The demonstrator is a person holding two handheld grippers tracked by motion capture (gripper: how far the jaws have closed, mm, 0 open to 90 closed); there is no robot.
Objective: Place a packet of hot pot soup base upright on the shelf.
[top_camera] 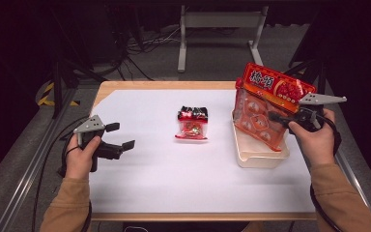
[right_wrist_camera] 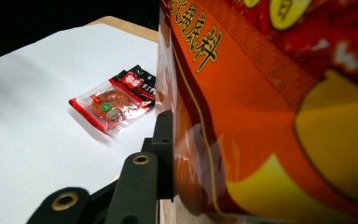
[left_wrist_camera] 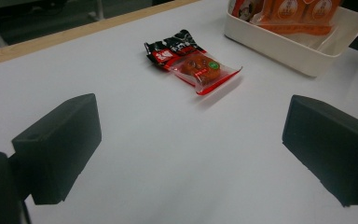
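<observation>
- Both tongs are in view, one in each of the person's hands, well apart on either side of the table (top_camera: 140, 193), which has a white sheet over a wooden top.
- Left gripper (top_camera: 117, 137) sits low over the white sheet with its jaws spread wide apart, nothing between them. In the left gripper view the two black pads (left_wrist_camera: 58, 144) frame bare white surface.
- Right gripper (top_camera: 276, 117) is clamped on a big red-orange snack bag (top_camera: 270, 104). The right gripper view shows one black jaw pressed flat against the bag's side, so it's a firm pinch.
- That bag stands tilted, its lower end down inside a cream plastic bin (top_camera: 263, 158) just under the right gripper and its top with the printed red label sticking up above the bin rim. Through the clear part you can see several orange individually wrapped pieces.
- Between the two tongs, closer to the right one, a small snack packet (top_camera: 192, 123) lies flat on the sheet: black and red at one end, clear at the other with a round orange-brown snack showing. From the left gripper it's ahead and a bit right, just short of the bin.
- Packet and bin are near each other but not touching.
</observation>
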